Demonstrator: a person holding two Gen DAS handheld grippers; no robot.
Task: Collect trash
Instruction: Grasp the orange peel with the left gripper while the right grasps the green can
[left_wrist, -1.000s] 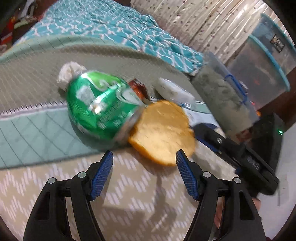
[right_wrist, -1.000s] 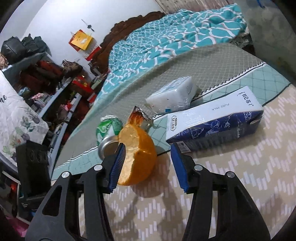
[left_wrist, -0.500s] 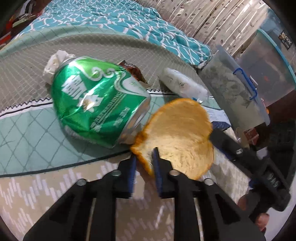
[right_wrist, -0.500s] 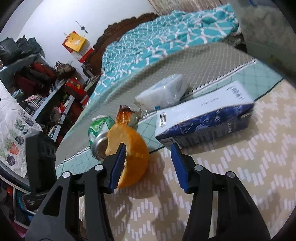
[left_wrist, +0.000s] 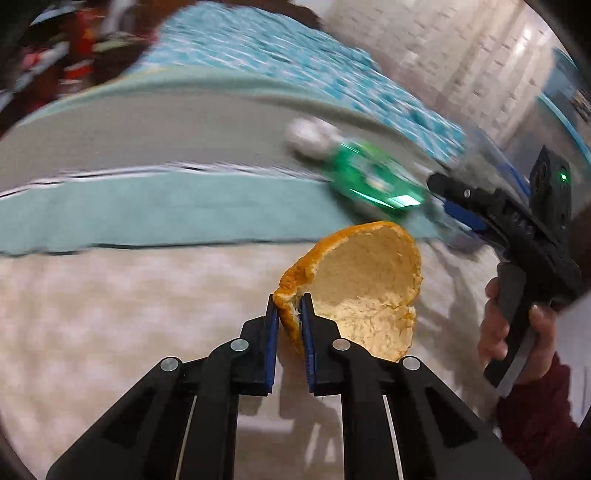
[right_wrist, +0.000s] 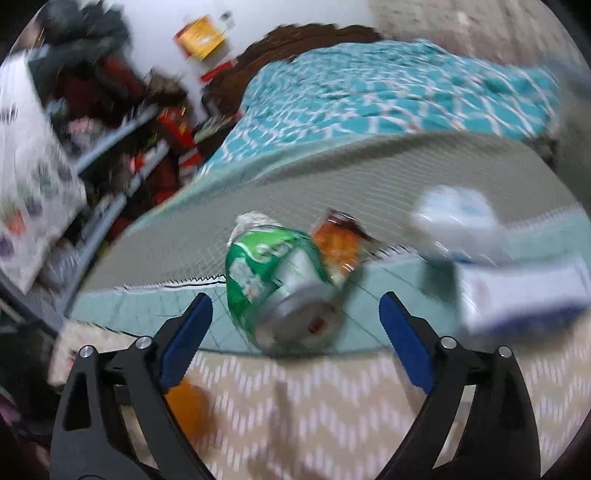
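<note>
Peel (left_wrist: 362, 291), orange with a pale inside, was pinched at its edge by the left gripper (left_wrist: 289, 314) above the bed (left_wrist: 129, 295). The right gripper (right_wrist: 295, 328) was opening wide, nothing between its jaws, facing a green can (right_wrist: 273, 277) lying beside a carton (right_wrist: 524, 291).

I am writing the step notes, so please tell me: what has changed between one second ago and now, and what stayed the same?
The left gripper closed on the rim of the orange peel and carried it away from the can. The right gripper, which had the peel between its jaws, is opening wide and now faces the can. The can, the wrapper, the tissue pack and the milk carton stayed on the bed.
</note>
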